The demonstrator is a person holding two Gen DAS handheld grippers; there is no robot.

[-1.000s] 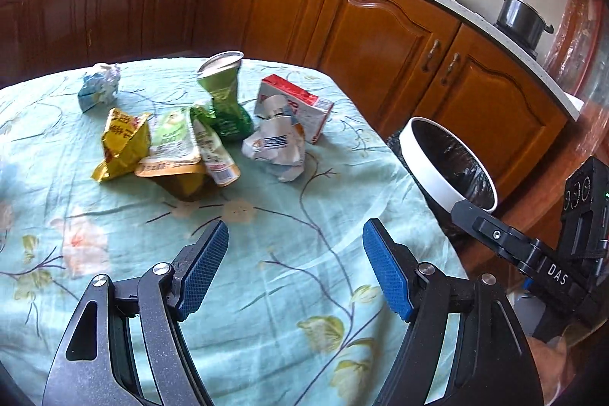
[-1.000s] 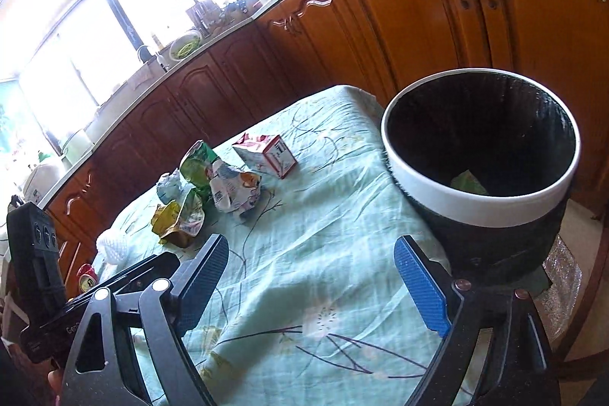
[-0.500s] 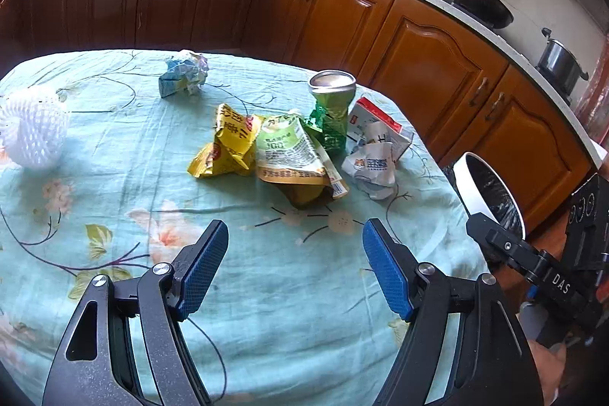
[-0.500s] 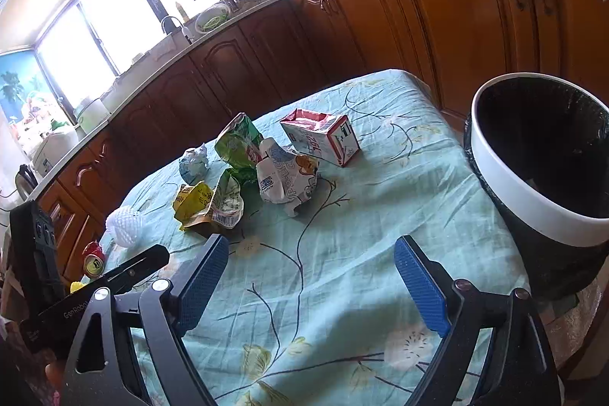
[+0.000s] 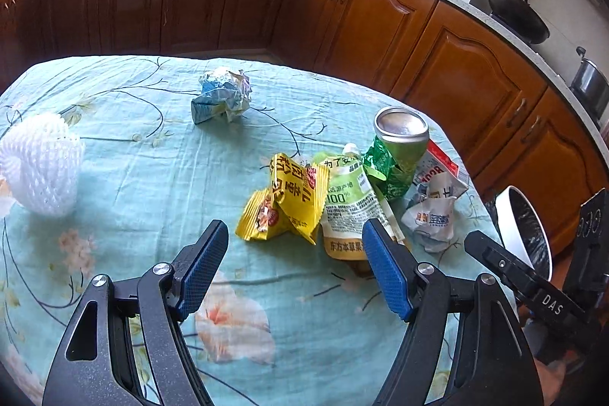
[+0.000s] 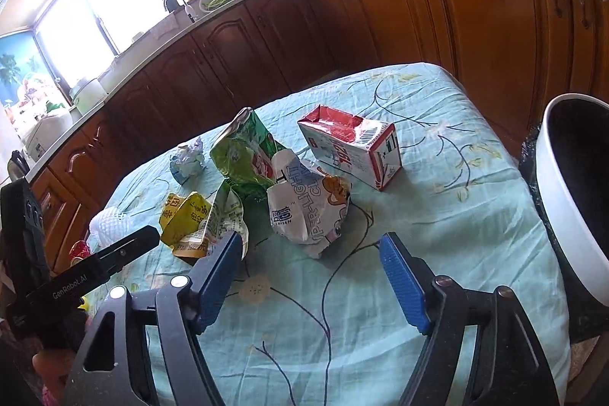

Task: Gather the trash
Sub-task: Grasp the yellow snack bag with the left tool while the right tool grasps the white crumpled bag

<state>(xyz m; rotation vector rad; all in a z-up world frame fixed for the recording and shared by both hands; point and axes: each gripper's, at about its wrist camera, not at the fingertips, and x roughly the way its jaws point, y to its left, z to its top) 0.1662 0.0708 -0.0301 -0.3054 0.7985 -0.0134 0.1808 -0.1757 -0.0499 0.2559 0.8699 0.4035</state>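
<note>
Trash lies heaped on the teal flowered tablecloth [image 5: 152,177]: a yellow snack wrapper [image 5: 289,204], a green drink pouch [image 5: 348,212], a crushed green can [image 5: 397,155], a crumpled white wrapper [image 6: 308,208] and a red-and-white carton [image 6: 350,143]. A crumpled blue-white pack [image 5: 222,94] lies farther back. My left gripper [image 5: 295,273] is open just short of the yellow wrapper, holding nothing. My right gripper [image 6: 310,278] is open in front of the white wrapper, also holding nothing. The white-rimmed bin [image 6: 559,200] with a black liner stands off the table's right edge.
A white foam fruit net [image 5: 40,164] sits at the table's left side. Brown kitchen cabinets [image 5: 380,29] curve around behind the table, with a wok [image 5: 514,14] and a pot [image 5: 590,86] on the counter to the right.
Both grippers have swung left, away from the bin and toward the trash heap, and moved closer to it. Both stay open. The trash has not moved.
</note>
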